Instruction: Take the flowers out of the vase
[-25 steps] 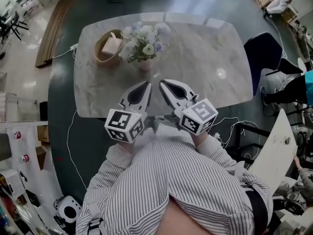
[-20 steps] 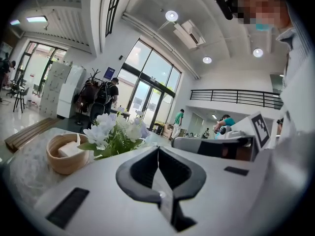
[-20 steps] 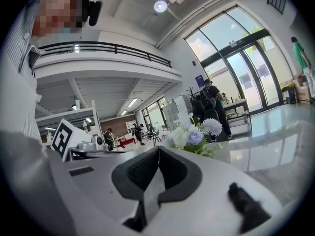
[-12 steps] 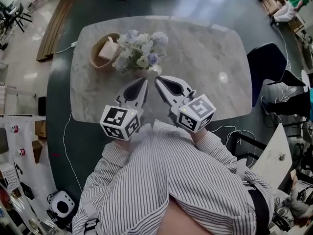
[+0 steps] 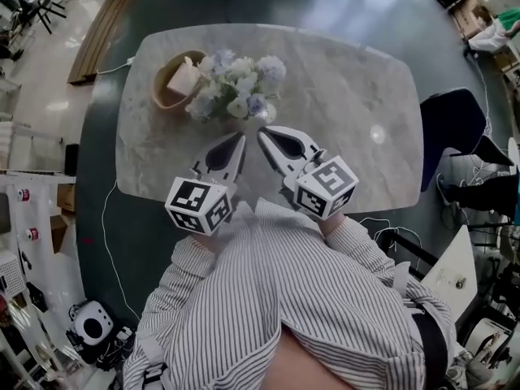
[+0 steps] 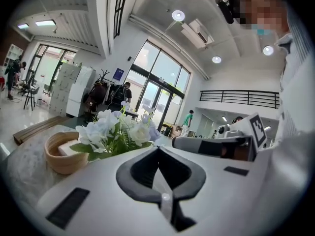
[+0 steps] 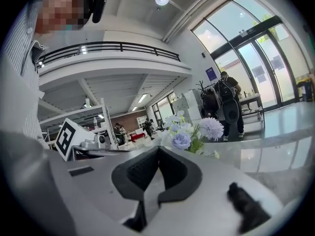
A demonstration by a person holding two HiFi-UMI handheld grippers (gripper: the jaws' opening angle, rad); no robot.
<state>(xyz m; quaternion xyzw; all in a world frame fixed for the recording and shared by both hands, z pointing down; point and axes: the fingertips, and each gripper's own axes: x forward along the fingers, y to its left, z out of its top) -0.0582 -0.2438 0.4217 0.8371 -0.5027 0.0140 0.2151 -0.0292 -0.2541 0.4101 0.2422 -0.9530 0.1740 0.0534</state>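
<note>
A bouquet of white and pale blue flowers stands left of centre on the marble table; its vase is mostly hidden under the blooms. Both grippers hover over the near part of the table, side by side, pointing at the bouquet. My left gripper is shut and holds nothing; its tip lies just short of the flowers. My right gripper is also shut and holds nothing, next to the left tip. The left gripper view shows the flowers right beyond the shut jaws. The right gripper view has the flowers just past its jaws.
A wooden bowl with a pale block in it sits left of the bouquet, touching its leaves. A dark chair stands off the table's right end. Cables run across the floor near the table's front edge. People walk far off in the hall.
Both grippers have moved forward together toward the bouquet, so their tips now lie close under its near blooms. Both stay shut.
</note>
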